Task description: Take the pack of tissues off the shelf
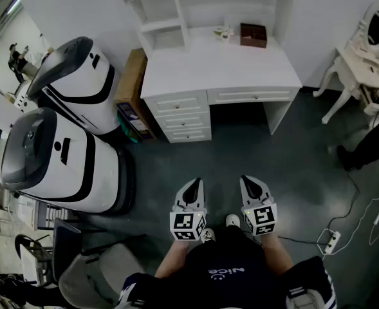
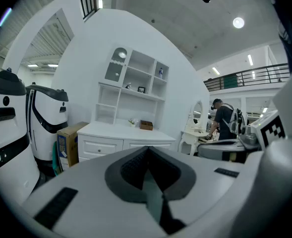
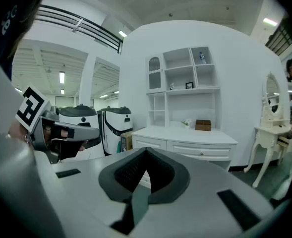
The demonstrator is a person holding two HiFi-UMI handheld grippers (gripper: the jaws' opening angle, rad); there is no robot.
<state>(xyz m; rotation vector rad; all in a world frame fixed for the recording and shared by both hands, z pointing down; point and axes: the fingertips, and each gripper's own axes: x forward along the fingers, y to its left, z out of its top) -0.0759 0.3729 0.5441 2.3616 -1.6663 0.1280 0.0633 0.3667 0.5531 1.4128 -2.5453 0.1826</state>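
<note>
Head view: 2 grippers (image 1: 192,185) (image 1: 251,183), 1 desk (image 1: 221,69).

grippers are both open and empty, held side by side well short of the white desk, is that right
Not quite. The left gripper and the right gripper are shut, not open: each gripper view shows its jaws together with nothing between them. The rest holds: the head view shows them empty, side by side, well short of the white desk.
</note>
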